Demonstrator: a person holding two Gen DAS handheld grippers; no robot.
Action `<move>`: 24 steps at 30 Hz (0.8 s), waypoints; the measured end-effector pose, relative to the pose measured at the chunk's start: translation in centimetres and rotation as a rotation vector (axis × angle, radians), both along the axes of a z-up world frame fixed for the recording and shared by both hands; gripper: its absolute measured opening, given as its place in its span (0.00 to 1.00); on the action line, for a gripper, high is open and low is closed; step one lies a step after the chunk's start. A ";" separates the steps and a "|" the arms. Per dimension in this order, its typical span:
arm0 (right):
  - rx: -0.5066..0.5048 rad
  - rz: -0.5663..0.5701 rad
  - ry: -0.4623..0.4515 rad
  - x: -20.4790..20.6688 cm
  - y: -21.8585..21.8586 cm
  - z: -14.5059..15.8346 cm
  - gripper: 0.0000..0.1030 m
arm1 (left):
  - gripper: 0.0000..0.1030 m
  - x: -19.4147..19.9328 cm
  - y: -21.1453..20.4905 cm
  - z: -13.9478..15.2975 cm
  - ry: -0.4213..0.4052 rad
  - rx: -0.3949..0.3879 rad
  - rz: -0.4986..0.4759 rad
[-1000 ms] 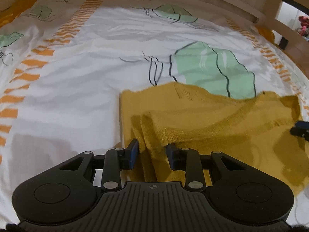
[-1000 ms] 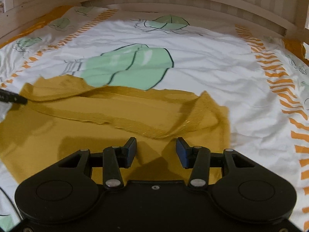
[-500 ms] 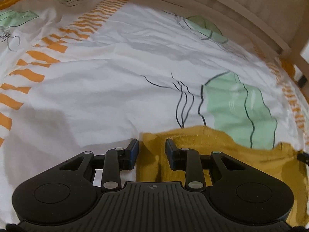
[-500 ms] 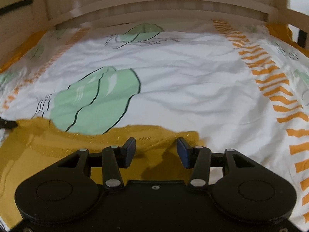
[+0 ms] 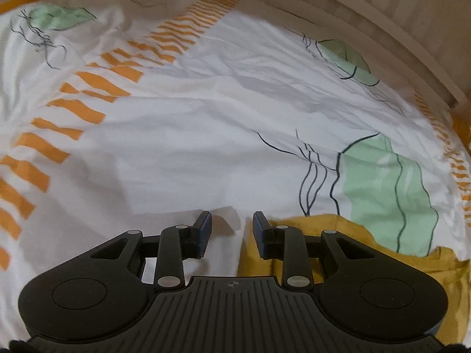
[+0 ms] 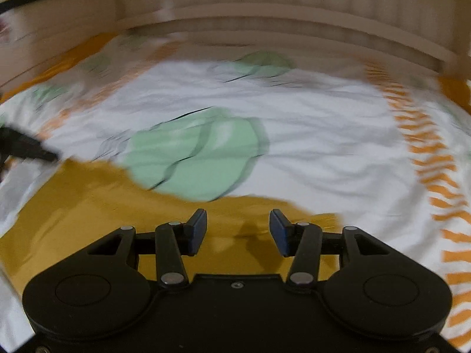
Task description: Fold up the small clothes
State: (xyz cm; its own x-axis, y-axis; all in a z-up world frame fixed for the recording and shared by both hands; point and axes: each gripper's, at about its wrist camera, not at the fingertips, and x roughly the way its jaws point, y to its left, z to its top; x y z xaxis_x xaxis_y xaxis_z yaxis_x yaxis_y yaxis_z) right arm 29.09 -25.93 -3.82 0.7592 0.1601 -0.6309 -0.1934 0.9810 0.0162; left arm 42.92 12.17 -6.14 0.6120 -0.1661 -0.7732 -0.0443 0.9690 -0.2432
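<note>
L tongs (image 5: 230, 229) spread, nothing pinched, over white bedsheet (image 5: 182, 147); mustard garment (image 5: 368, 247) lies flat on the bed at their 3 o'clock, its edge just under the right-side finger. R tongs (image 6: 238, 229) spread wide, empty, above the same garment (image 6: 88, 206). R view blurred.

Black grippers, blue-padded fingers (image 5: 206, 226)

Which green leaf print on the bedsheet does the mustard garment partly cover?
The large leaf print nearest the mustard garment; its lower edge is hidden, while the smaller prints farther up lie clear.
</note>
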 end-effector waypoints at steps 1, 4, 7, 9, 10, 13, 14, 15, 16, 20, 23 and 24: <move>-0.007 0.034 0.014 0.0 0.9 -0.3 0.54 | 0.29 -0.7 -0.2 0.3 -0.009 -0.003 -0.006; -0.010 0.098 0.064 0.6 3.2 -1.5 0.54 | 0.29 -3.7 -1.1 1.5 -0.039 -0.009 -0.038; -0.030 0.121 0.097 1.8 4.8 -2.7 0.54 | 0.29 -6.4 -2.0 2.2 -0.058 -0.034 -0.078; -0.032 0.107 0.131 3.4 5.7 -3.5 0.54 | 0.29 -7.8 -2.6 2.4 -0.057 -0.035 -0.089; -0.029 0.095 0.146 4.4 6.0 -3.8 0.54 | 0.29 -8.3 -2.8 2.4 -0.054 -0.034 -0.092; 0.002 0.027 0.152 7.4 6.1 -3.9 0.54 | 0.29 -9.5 -3.1 2.3 -0.042 -0.041 -0.094; 0.019 -0.009 0.149 8.1 5.9 -3.7 0.54 | 0.29 -9.7 -3.1 2.2 -0.042 -0.043 -0.098; 0.038 -0.043 0.144 8.7 5.5 -3.4 0.54 | 0.29 -9.9 -3.3 2.1 -0.041 -0.040 -0.105; 0.061 -0.069 0.138 9.1 5.1 -3.1 0.54 | 0.29 -10.1 -3.4 1.9 -0.040 -0.035 -0.114; 0.113 -0.100 0.106 8.0 3.6 -1.4 0.54 | 0.29 -10.5 -3.3 0.7 -0.018 -0.026 -0.139; 0.078 -0.086 0.097 5.4 2.7 -1.0 0.61 | 0.29 -10.4 -3.0 -0.2 0.004 -0.014 -0.142; 0.058 -0.085 0.099 4.5 2.5 -1.2 0.62 | 0.29 -10.5 -2.9 -0.4 0.004 -0.004 -0.141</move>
